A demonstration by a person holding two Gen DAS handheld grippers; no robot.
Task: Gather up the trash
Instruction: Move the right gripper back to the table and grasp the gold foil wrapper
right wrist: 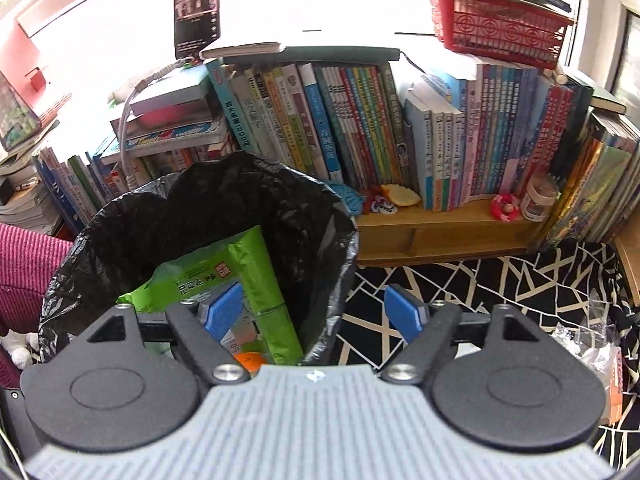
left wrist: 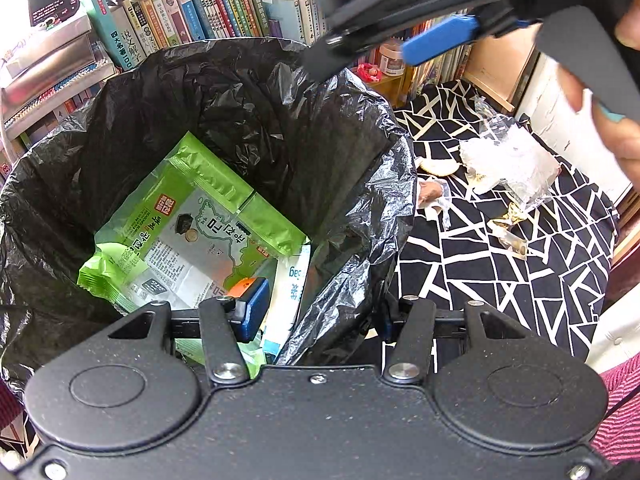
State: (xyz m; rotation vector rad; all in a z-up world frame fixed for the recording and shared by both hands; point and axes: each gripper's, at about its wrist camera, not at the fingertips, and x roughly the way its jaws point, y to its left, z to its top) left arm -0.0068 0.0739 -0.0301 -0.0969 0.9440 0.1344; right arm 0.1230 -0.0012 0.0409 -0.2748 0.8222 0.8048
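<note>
A bin lined with a black bag [left wrist: 240, 92] holds a green snack wrapper [left wrist: 192, 216] and a white and blue packet [left wrist: 292, 288]. My left gripper [left wrist: 318, 314] is open astride the bag's near rim, one finger inside the bin and the other outside. My right gripper [right wrist: 316, 312] is open and empty, its left finger above the green wrapper [right wrist: 240, 272] and its right finger above the black and white cloth [right wrist: 460, 276]. It shows over the bin's far rim in the left wrist view [left wrist: 368, 60]. Crumpled clear plastic and tissue [left wrist: 508, 160] lie on the cloth [left wrist: 500, 280].
Small food scraps [left wrist: 438, 166] and wrapper bits [left wrist: 504, 224] lie beside the bin. A wooden shelf [right wrist: 440, 232] of books [right wrist: 360, 120] stands behind it, with a jar [right wrist: 538, 198], a red basket [right wrist: 500, 28] and a phone [right wrist: 196, 8]. A maroon sleeve [right wrist: 24, 272] is at the left.
</note>
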